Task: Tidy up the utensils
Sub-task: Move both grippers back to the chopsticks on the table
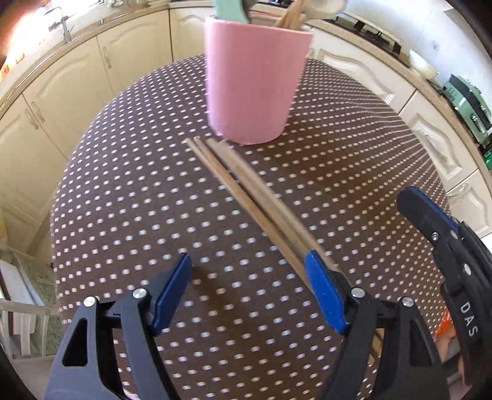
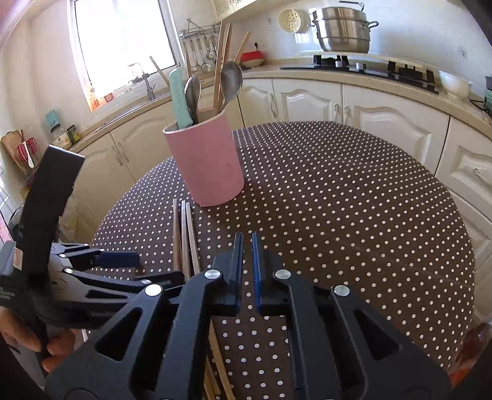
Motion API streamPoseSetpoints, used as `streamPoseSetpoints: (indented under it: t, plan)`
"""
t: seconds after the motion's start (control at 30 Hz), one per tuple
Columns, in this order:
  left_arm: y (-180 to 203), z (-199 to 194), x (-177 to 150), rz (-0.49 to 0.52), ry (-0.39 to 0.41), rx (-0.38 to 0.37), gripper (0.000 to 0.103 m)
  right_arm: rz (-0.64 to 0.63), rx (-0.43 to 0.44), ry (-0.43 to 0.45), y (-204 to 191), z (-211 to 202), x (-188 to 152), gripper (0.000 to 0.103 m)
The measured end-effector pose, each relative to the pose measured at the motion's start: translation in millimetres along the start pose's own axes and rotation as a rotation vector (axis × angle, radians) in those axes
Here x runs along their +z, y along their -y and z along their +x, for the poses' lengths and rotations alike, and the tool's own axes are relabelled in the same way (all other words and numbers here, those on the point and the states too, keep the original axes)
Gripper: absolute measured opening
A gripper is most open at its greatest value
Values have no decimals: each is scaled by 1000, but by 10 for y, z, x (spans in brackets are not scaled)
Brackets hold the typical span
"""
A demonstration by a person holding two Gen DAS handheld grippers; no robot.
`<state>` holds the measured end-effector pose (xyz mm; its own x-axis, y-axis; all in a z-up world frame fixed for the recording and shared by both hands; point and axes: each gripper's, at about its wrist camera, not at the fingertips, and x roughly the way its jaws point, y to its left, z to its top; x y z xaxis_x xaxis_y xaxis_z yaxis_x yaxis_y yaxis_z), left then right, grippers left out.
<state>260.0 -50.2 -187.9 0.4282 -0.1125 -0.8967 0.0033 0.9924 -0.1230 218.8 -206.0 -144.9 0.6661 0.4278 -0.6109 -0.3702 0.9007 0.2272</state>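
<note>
Chopsticks (image 1: 246, 197): a small bundle of wooden sticks lying flat on the table, far ends just beside the foot of the pink holder, near ends running under the left gripper.
Pink holder (image 2: 204, 163): upright cylinder on the table; already contains a mint-handled utensil (image 2: 177, 98), two metal spoons (image 2: 231, 81) and several upright wooden sticks.
Left gripper (image 1: 249, 277): tilted steeply down over the near end of the bundle; fingers (image 1: 323, 292) spread wide with nothing held; the right-side finger sits over the sticks, contact not discernible.
Right gripper (image 2: 247, 246): fingers nearly together with only a thin gap, nothing between them; poised above bare cloth to the right of the sticks.
Table (image 2: 353, 200): round, brown cloth with white dots; apart from holder and sticks, nothing else on the visible part.
Progress: judged largely done, most utensils stand in the holder; the loose chopsticks remain to be grasped, lifted and dropped in.
Surroundings: cream kitchen cabinets, hob with a steel pot (image 2: 341, 29).
</note>
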Motion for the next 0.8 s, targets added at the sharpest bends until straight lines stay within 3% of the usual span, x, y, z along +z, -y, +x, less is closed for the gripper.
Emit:
streamPoseSetpoints:
  t: [0.23, 0.37, 0.67, 0.73, 0.8]
  plan:
    - [-256, -50, -25, -23, -13, 1, 71, -30, 24, -71, -85, 159, -13, 7]
    - [-322, -43, 52, -60, -27, -8, 55, -64, 27, -119, -161, 247, 7, 7]
    - [-236, 12, 260, -38, -39, 9, 51, -93, 28, -192, -198, 338, 111, 7]
    - [-84, 31, 226, -18, -29, 34, 42, -108, 26, -216, -219, 375, 118, 8]
    - [-30, 60, 264, -5, -21, 59, 17, -111, 38, -249, -227, 431, 127, 8]
